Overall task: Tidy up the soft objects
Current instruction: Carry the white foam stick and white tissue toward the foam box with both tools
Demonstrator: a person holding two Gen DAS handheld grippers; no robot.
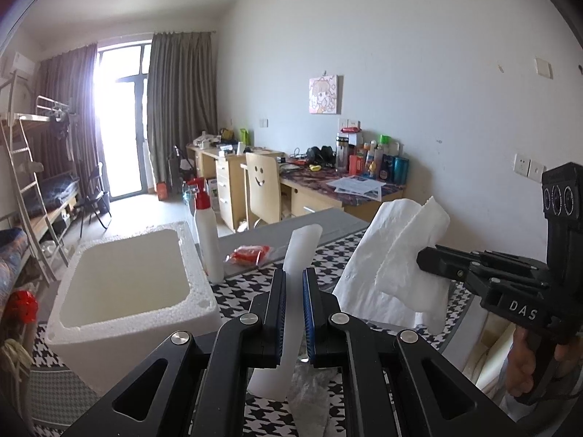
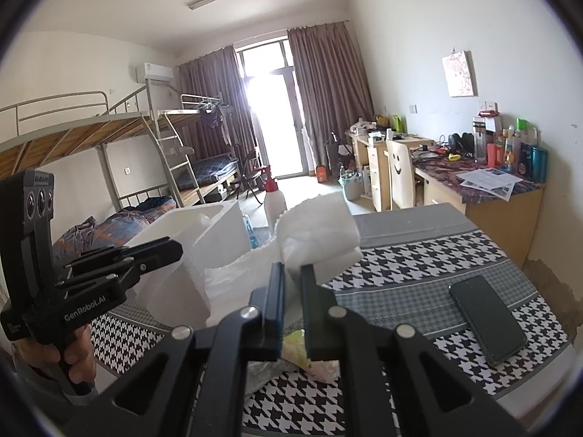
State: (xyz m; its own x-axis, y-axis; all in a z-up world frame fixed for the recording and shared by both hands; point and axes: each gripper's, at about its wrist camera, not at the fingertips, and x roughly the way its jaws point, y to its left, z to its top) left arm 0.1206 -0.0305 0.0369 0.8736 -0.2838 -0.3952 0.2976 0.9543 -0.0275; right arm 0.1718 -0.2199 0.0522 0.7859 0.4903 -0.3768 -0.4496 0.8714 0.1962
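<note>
Left wrist view shows the left claw (image 1: 291, 313) clamped on a narrow white strip of soft material (image 1: 297, 273) that stands up between its blue-lined fingers, its lower end hanging down toward the houndstooth-covered worktop (image 1: 240, 295). To the right, the right claw (image 1: 424, 260) pinches a sheet of white tissue (image 1: 397, 255), which hangs in loose folds above the worktop. A hand (image 1: 524, 360) grips that tool's handle at the lower right. A white foam box (image 1: 124, 284), open and with nothing showing in it, stands at the worktop's left edge, with a white bottle with a red pump (image 1: 207, 233) just behind it and a red packet (image 1: 247, 255) lying nearby. Right wrist view has the right claw (image 2: 293, 291) closed on the tissue (image 2: 317, 233), and a dark phone (image 2: 488, 318) lying flat near the worktop's right edge.
</note>
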